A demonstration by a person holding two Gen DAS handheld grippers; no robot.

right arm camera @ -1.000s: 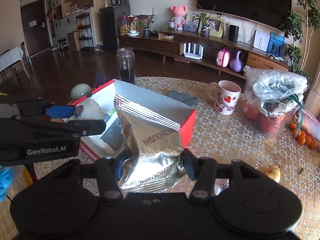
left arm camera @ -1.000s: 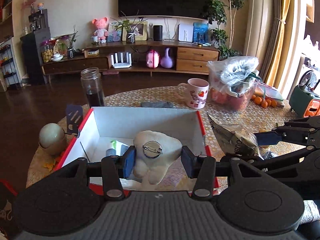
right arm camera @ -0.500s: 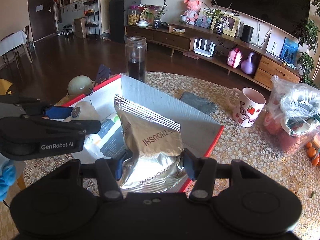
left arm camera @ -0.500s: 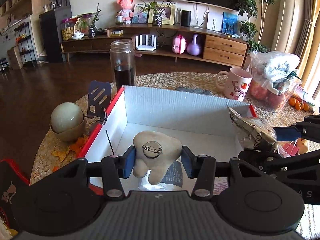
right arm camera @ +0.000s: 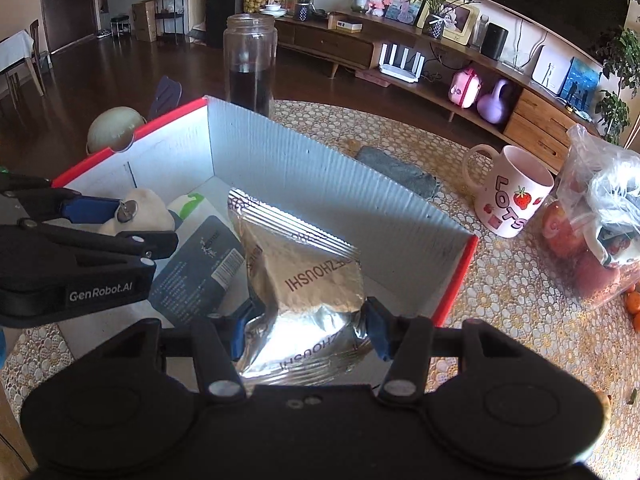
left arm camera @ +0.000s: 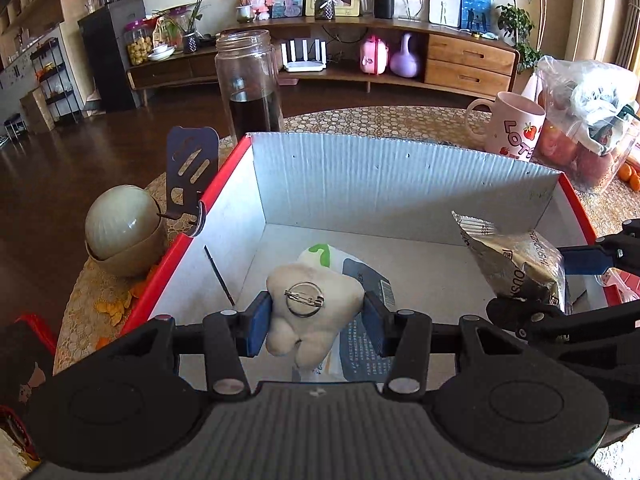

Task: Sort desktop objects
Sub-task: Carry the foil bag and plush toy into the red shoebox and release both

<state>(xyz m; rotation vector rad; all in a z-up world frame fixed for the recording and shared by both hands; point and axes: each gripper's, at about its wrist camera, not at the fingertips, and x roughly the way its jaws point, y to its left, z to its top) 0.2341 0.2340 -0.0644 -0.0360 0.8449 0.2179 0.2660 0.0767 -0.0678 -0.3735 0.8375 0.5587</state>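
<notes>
Left wrist view: the left claw grips a cream plush badge above the box floor. Right wrist view: the right claw clamps a foil packet over the box; both look ready for release.
</notes>
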